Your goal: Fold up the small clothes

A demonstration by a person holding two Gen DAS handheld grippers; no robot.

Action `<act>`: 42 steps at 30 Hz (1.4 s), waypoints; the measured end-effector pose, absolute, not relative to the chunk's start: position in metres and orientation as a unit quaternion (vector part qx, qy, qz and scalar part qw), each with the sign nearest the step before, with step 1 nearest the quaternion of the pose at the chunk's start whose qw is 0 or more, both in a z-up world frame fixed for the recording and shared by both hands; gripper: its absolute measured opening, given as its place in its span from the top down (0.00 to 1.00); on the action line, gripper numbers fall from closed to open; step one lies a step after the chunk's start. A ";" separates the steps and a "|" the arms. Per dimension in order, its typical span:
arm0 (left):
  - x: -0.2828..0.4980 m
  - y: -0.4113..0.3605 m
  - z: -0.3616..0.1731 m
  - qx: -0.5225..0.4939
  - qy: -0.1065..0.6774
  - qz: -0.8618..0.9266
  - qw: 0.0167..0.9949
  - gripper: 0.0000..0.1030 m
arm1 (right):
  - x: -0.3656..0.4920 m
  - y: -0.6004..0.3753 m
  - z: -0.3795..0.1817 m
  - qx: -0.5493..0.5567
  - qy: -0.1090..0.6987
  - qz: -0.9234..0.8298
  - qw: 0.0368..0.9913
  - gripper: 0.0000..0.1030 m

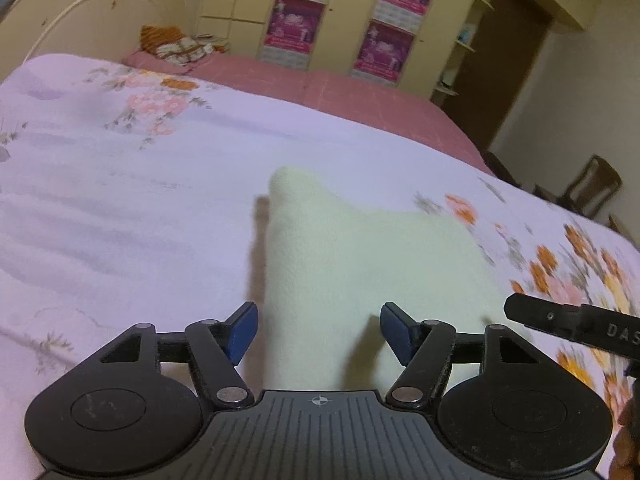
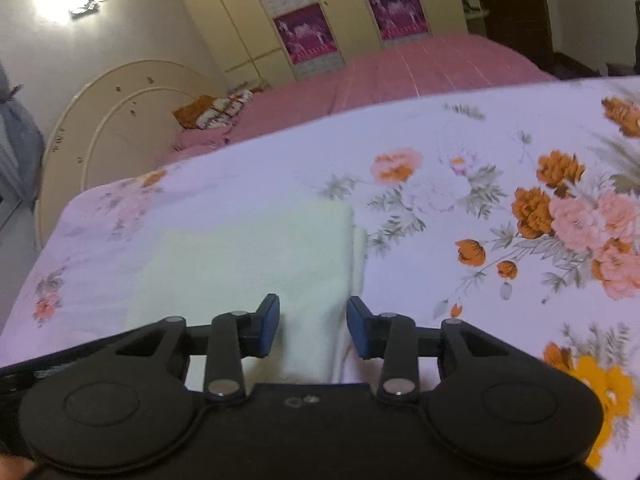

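Observation:
A pale cream garment lies folded on the floral bedsheet. My left gripper hovers over its near edge, open, its blue pads wide apart and touching nothing. In the right wrist view the same garment shows a folded right edge with a lower layer peeking out. My right gripper stands open above the garment's near right corner; cloth shows in the gap, but the pads do not press on it. A black part of the right gripper's body enters the left wrist view at the right.
A pink bed cover lies beyond the floral sheet, with a patterned orange bundle near the cream headboard. Wardrobe doors with magenta posters stand behind. A chair and a dark doorway are at the right.

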State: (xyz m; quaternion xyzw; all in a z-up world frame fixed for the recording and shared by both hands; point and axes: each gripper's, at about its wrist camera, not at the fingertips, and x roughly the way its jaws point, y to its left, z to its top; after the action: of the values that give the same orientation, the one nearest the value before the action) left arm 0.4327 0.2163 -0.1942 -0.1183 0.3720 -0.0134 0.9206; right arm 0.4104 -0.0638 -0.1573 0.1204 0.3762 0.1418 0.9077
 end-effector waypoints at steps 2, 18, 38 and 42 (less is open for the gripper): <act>0.421 0.211 -0.192 -0.107 0.372 -0.021 0.922 0.34 | 0.388 -0.063 -0.150 0.109 0.369 0.144 0.912 0.64; 0.383 0.196 -0.223 -0.057 0.395 -0.052 0.915 0.15 | 0.335 -0.047 -0.192 0.086 0.427 0.078 0.897 0.83; 0.362 0.190 -0.214 -0.069 0.442 0.013 0.894 0.00 | 0.282 -0.057 -0.156 0.096 0.413 0.087 0.901 0.39; 0.334 0.188 -0.193 -0.042 0.443 0.031 0.895 0.00 | 0.264 -0.069 -0.139 0.107 0.416 0.104 0.897 0.34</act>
State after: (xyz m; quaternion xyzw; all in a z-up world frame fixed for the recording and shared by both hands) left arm 0.3336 0.1875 -0.1935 -0.0417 0.4433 0.0311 0.8949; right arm 0.2635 -0.0688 -0.1393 0.1074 0.4160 0.1039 0.8970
